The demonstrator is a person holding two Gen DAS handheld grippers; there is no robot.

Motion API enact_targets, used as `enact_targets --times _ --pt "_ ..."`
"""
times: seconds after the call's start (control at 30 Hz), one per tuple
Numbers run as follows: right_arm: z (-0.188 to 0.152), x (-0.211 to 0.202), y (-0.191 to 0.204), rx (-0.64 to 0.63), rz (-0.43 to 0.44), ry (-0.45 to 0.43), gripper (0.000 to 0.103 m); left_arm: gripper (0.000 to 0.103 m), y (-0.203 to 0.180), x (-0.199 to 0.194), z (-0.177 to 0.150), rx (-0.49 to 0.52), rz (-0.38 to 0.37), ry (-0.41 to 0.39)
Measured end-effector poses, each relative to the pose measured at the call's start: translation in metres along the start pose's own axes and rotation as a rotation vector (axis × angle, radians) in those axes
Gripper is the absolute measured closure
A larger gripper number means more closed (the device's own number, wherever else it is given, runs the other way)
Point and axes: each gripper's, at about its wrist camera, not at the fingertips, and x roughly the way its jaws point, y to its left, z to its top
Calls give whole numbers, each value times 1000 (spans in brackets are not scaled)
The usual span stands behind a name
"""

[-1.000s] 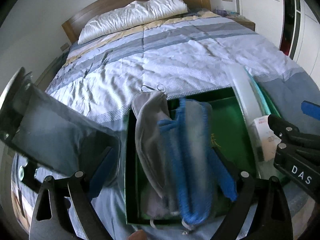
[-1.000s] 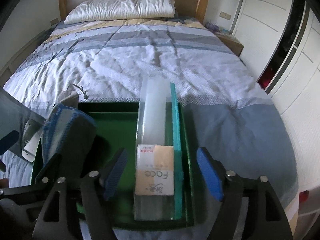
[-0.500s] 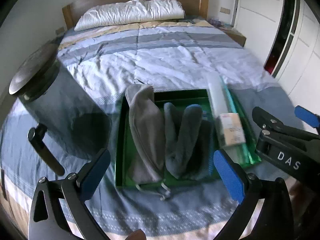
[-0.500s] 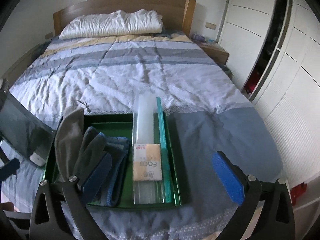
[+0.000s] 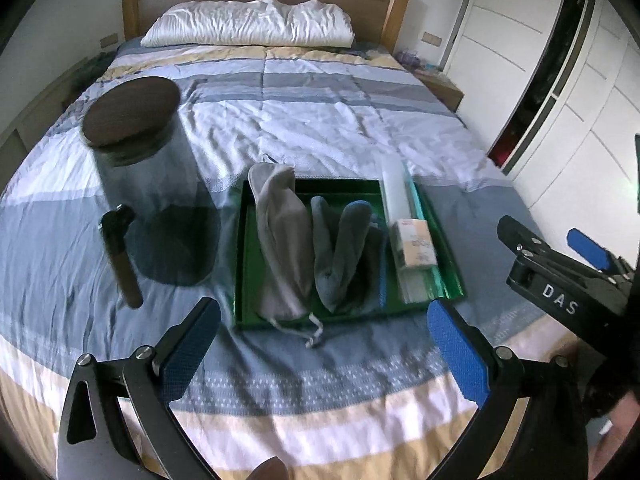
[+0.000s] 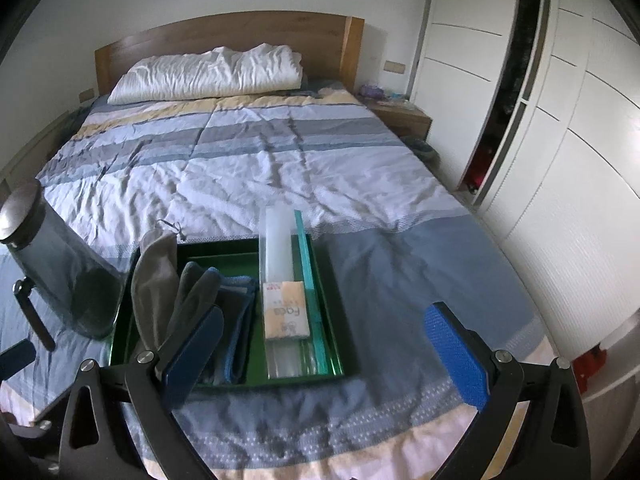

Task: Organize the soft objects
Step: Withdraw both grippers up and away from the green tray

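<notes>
A green tray (image 5: 241, 264) (image 6: 334, 316) lies on the bed near its foot. In it lie a light grey drawstring pouch (image 5: 280, 240) (image 6: 154, 276), a dark grey and blue folded cloth (image 5: 344, 256) (image 6: 232, 308), and a clear bag with a tissue pack (image 5: 414, 244) (image 6: 286, 312). My left gripper (image 5: 324, 364) is open and empty, above the bed edge in front of the tray. My right gripper (image 6: 324, 356) is open and empty, also pulled back; it shows at the right of the left wrist view (image 5: 560, 264).
A dark glass jar with a wooden lid (image 5: 140, 160) (image 6: 52, 264) stands left of the tray, with a brown-handled tool (image 5: 120, 252) beside it. White pillows (image 5: 248, 24) lie at the headboard. White wardrobe doors (image 6: 560, 160) line the right.
Both grippers have pulled back and up from the tray, empty. The grey and blue cloth now lies in the tray, released by the left gripper.
</notes>
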Motion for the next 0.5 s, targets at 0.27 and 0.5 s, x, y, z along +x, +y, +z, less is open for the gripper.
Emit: enact_targets --times 0.27,0.5 --pt "-27 -48 8 60 13 16 0 2 32 -54 -30 14 -1 -12" --pt "-54 -84 42 61 53 43 0 2 77 -90 -47 8 25 -27"
